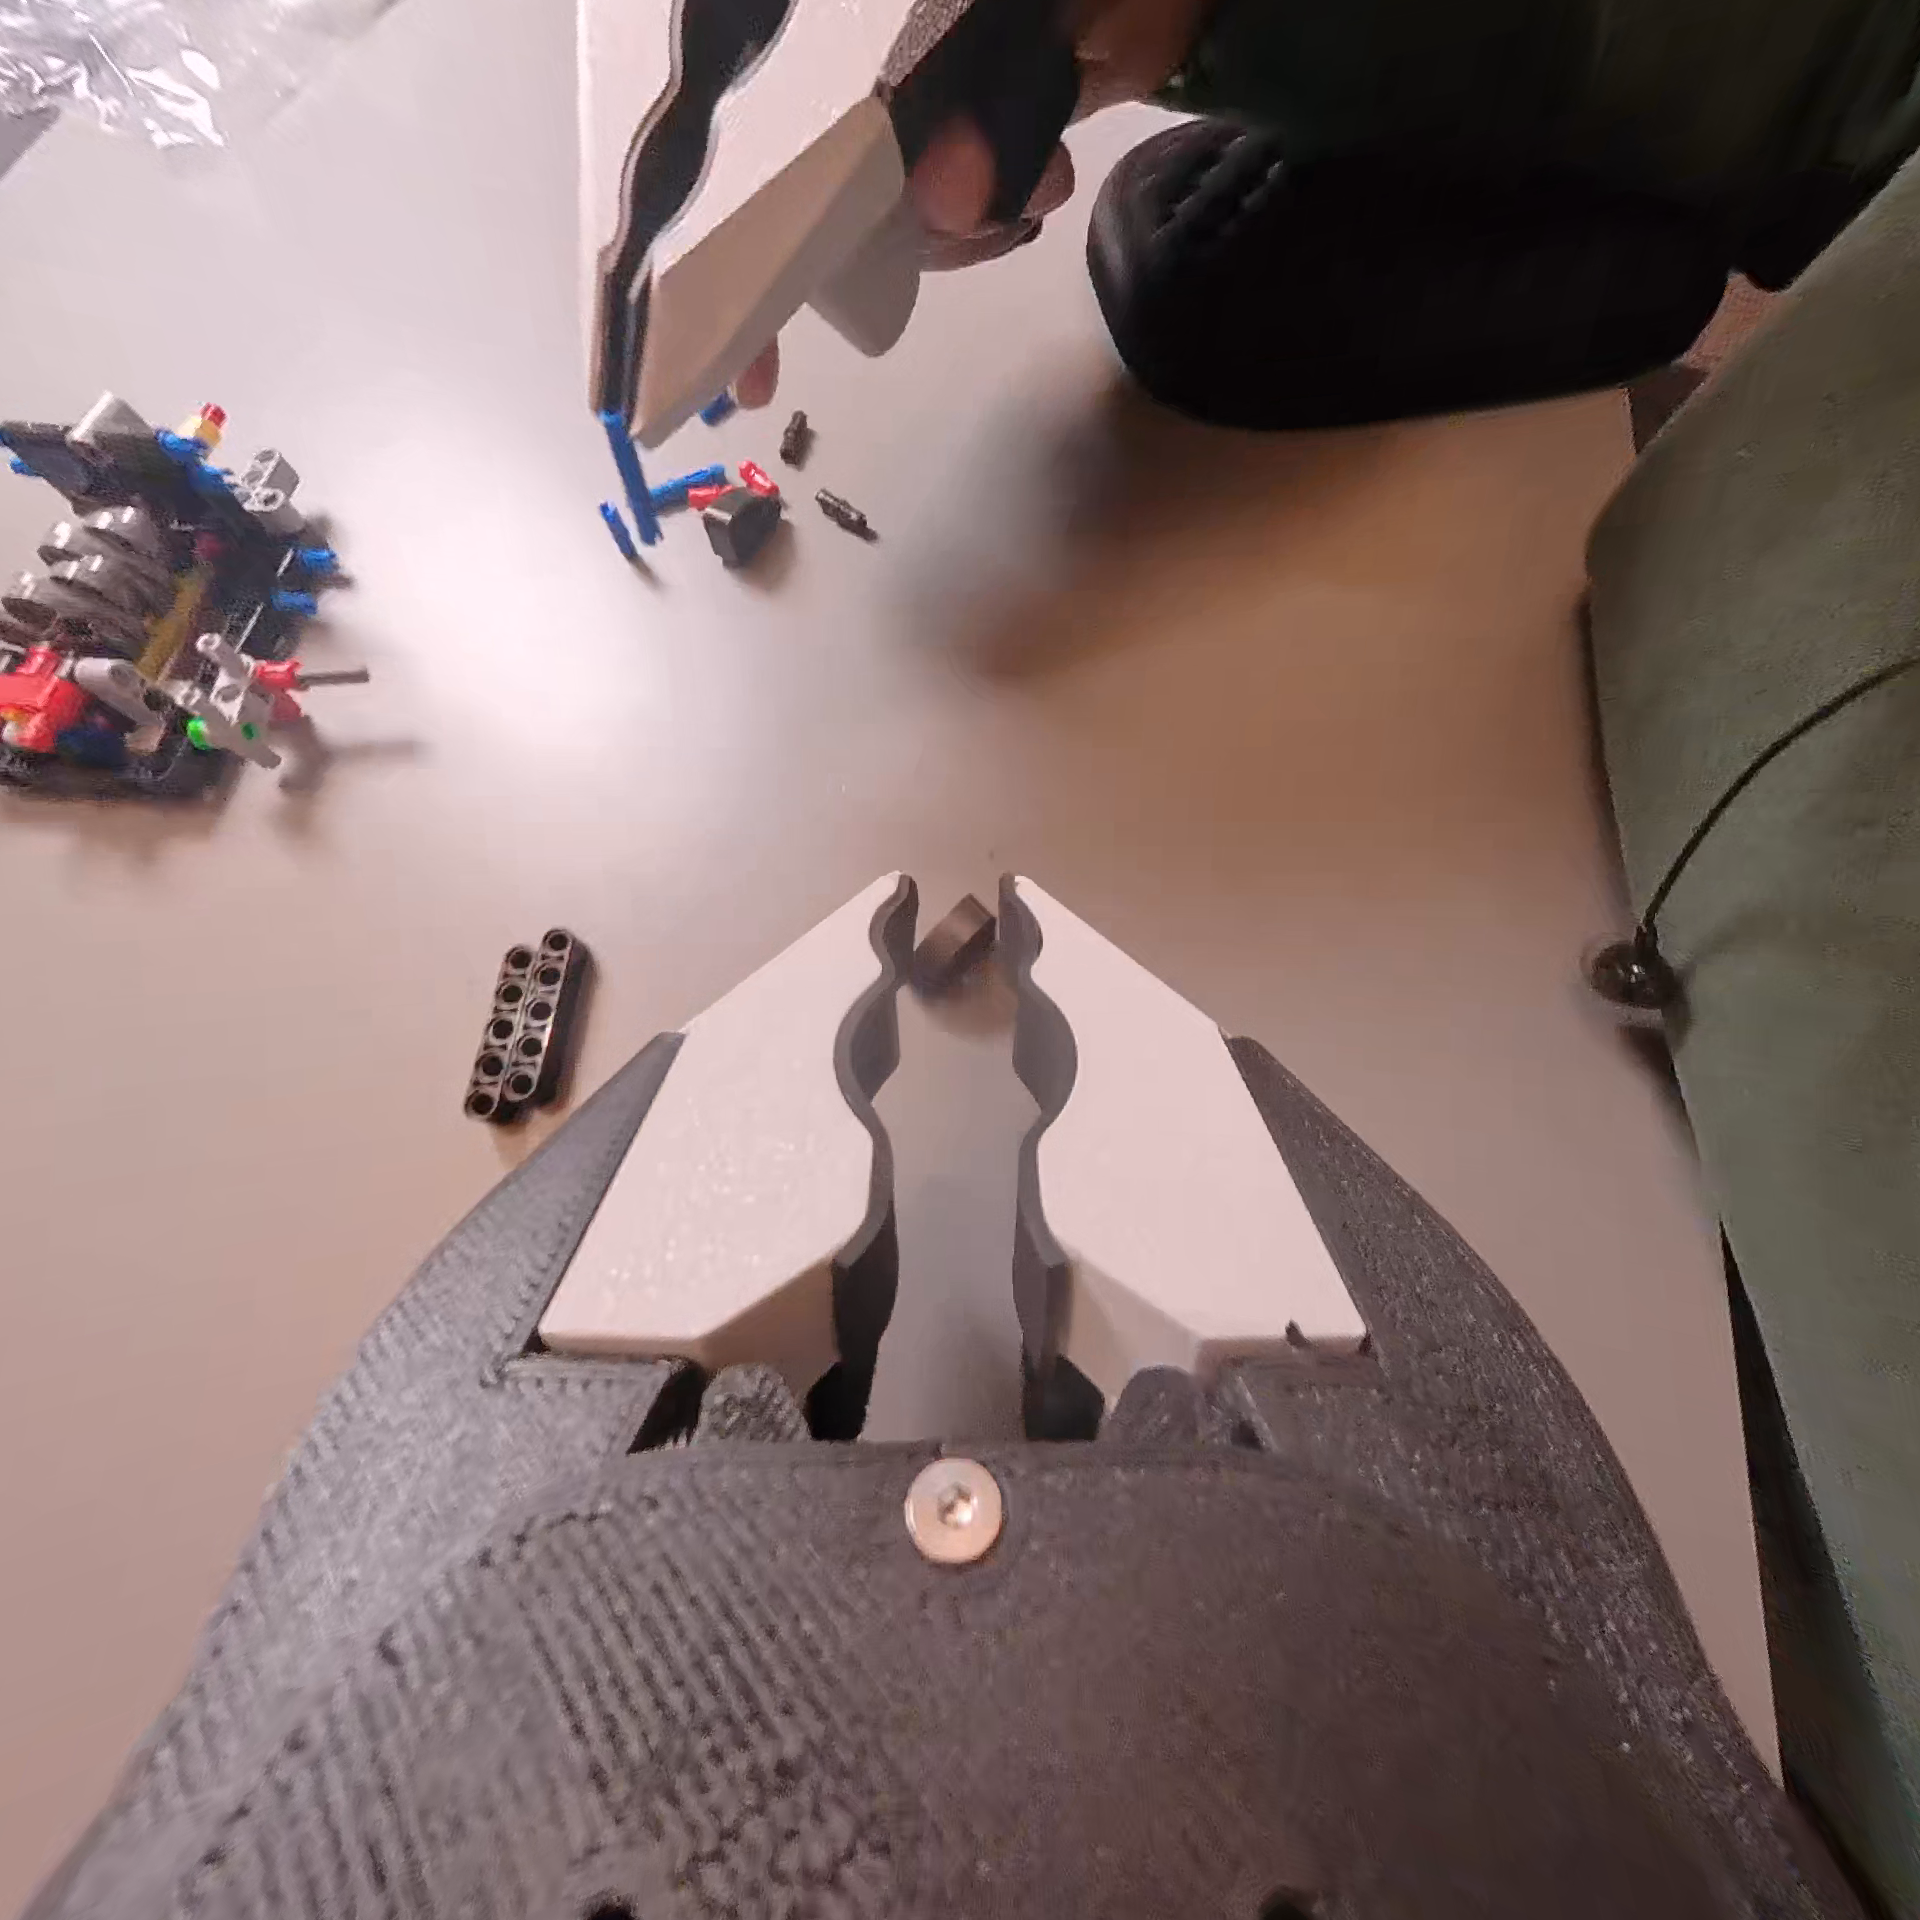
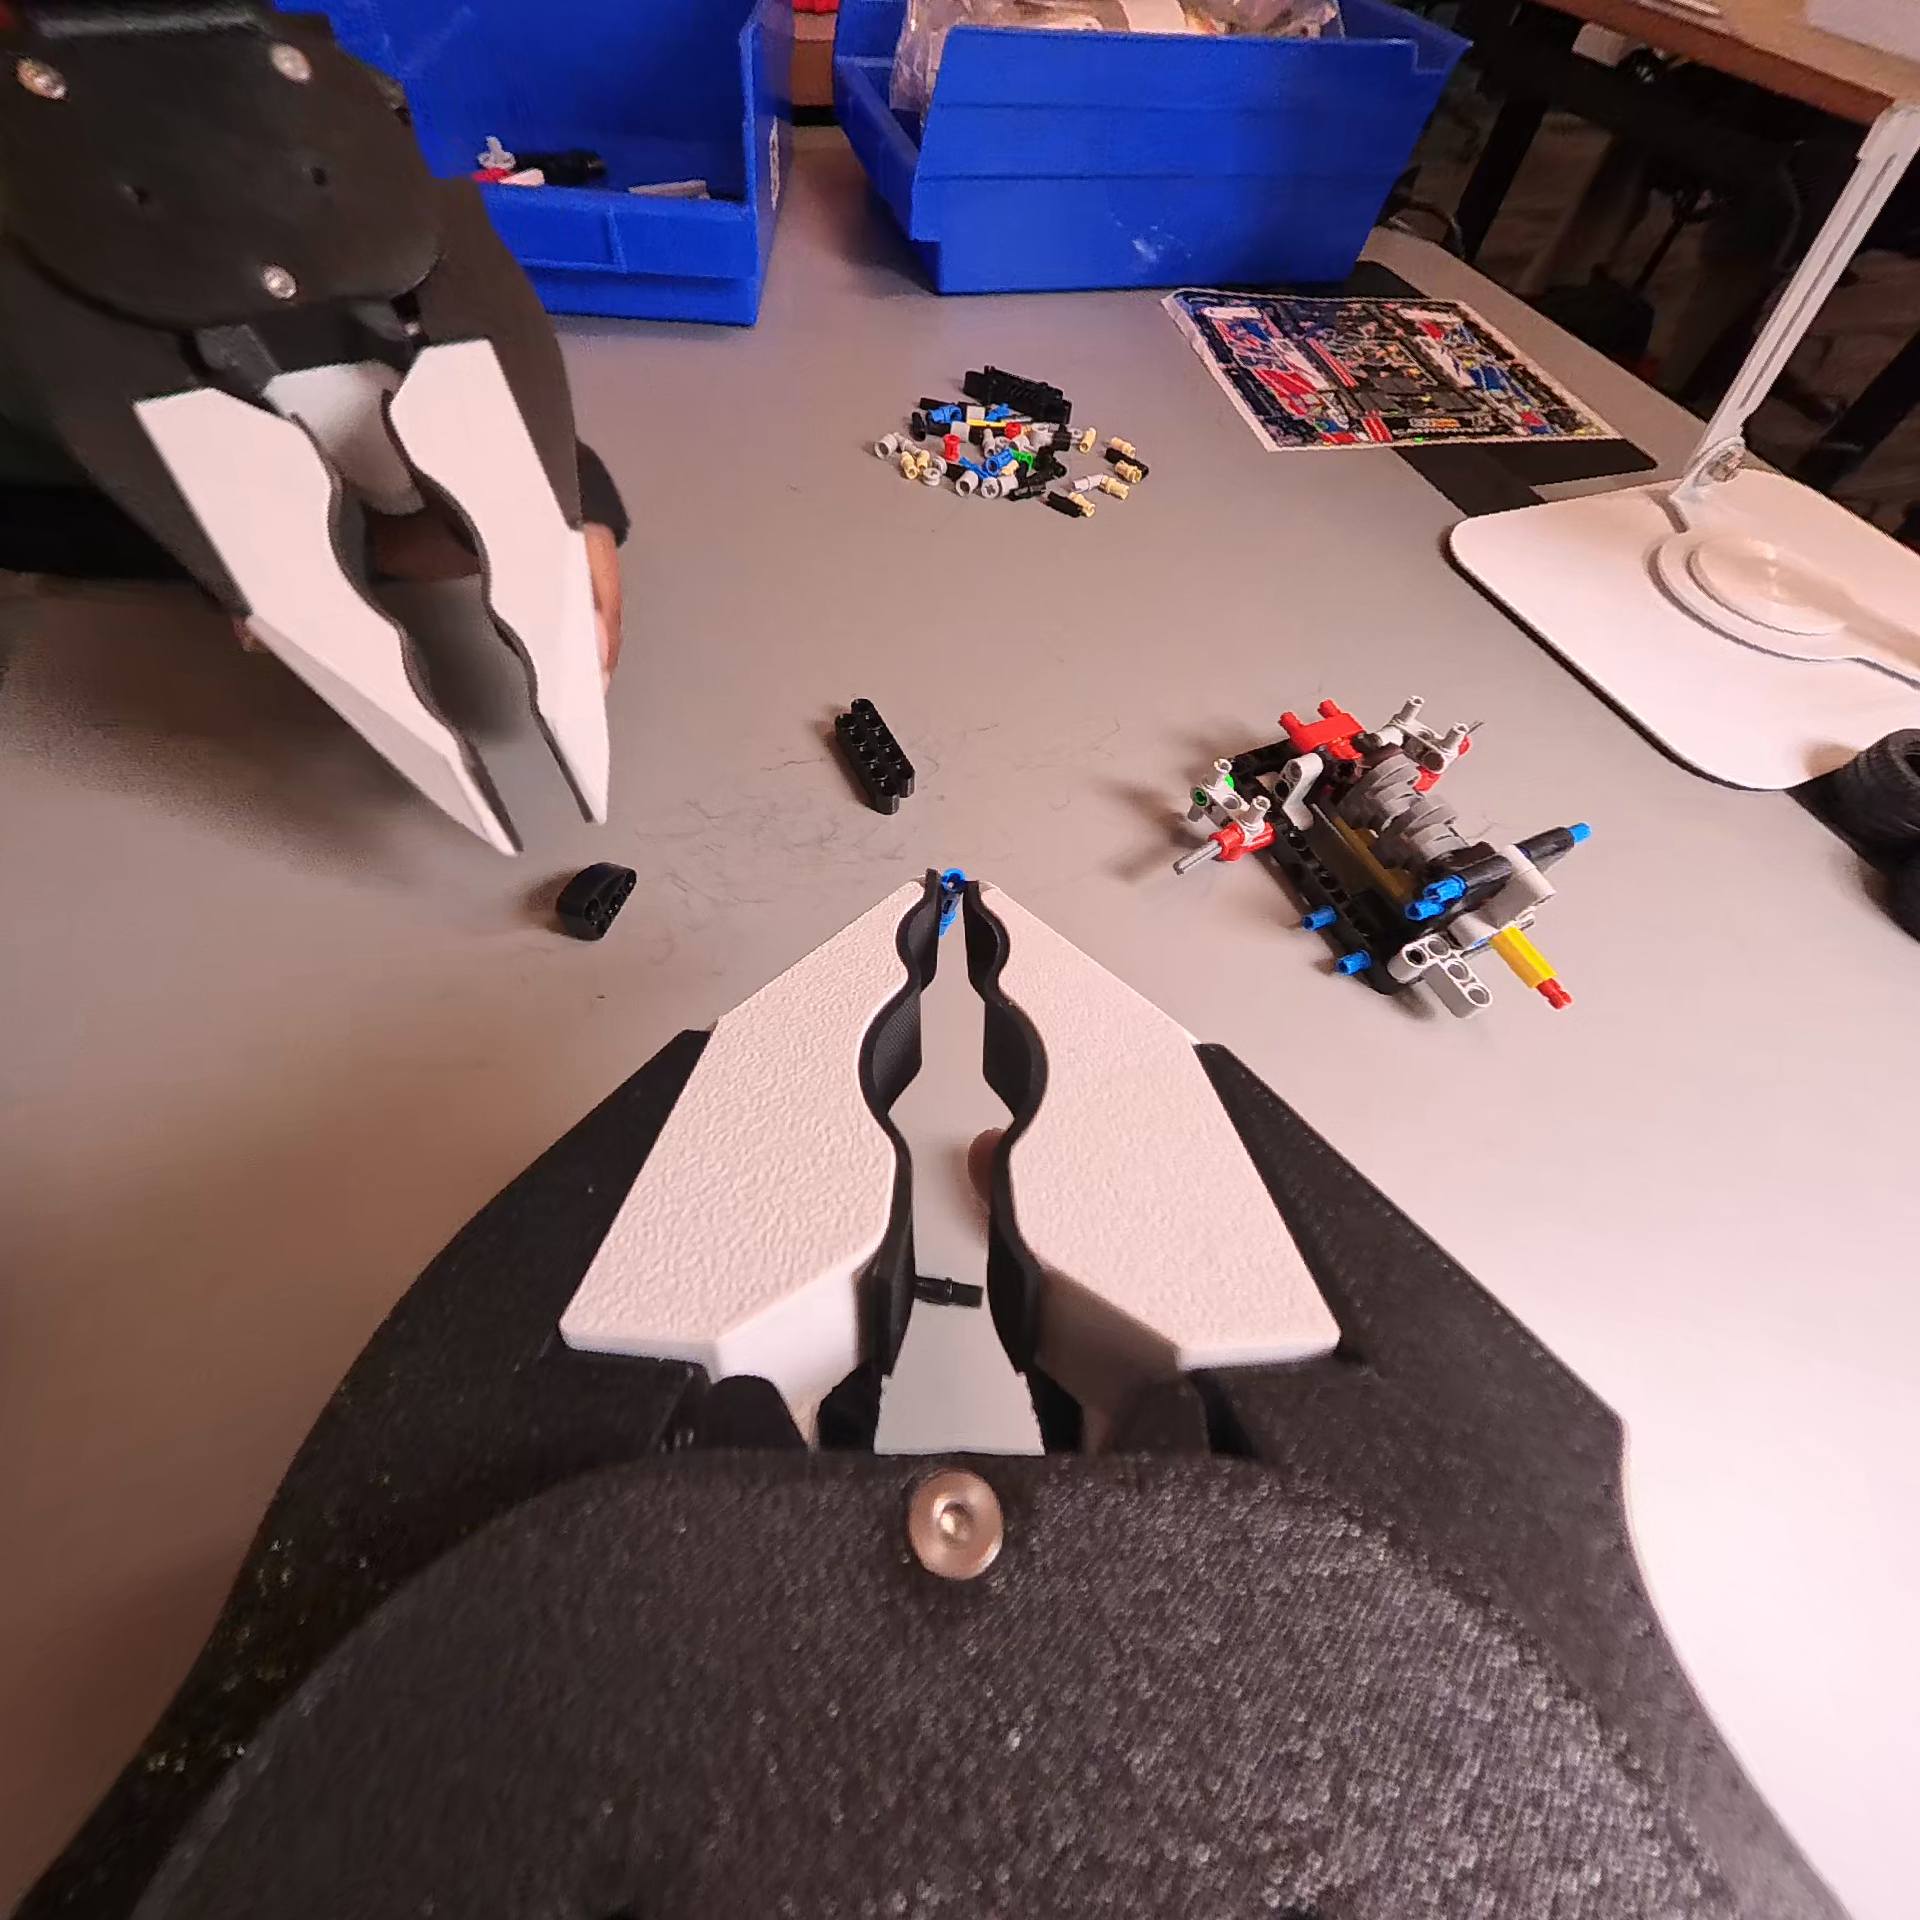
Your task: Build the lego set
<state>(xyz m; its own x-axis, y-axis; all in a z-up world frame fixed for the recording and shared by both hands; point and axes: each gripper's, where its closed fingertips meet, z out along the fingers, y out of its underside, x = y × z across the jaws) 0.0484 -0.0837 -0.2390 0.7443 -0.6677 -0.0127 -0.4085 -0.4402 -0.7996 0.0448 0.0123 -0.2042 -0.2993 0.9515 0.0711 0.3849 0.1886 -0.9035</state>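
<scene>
Grip notes from my end: right gripper (image 2: 948,902) has its jaws nearly together on a small blue pin (image 2: 950,894), pinched right at the tips; left gripper (image 1: 958,914) has jaws narrow but parted, hovering over a small black curved piece (image 1: 951,948) that sits on the table (image 2: 1039,644) between the tips, not gripped as far as I can tell. The pin is tiny, light, hard plastic, so I expect it to be slick and quick to twist or pop out if I squeeze off-centre; best held across its middle collar with one end free to insert. The black piece looks stiff and light with holes through it; I'd take it across its flat sides, holes left open. Part-built chassis (image 2: 1382,862) lies to my right, well apart, bristling with pins and axles that look easy to knock loose, so I'd hold it by the black frame. A black beam (image 2: 873,753) lies just ahead, loose parts pile (image 2: 1013,452) farther back, with the instruction sheet (image 2: 1382,369) and blue bins (image 2: 1122,156) beyond
</scene>
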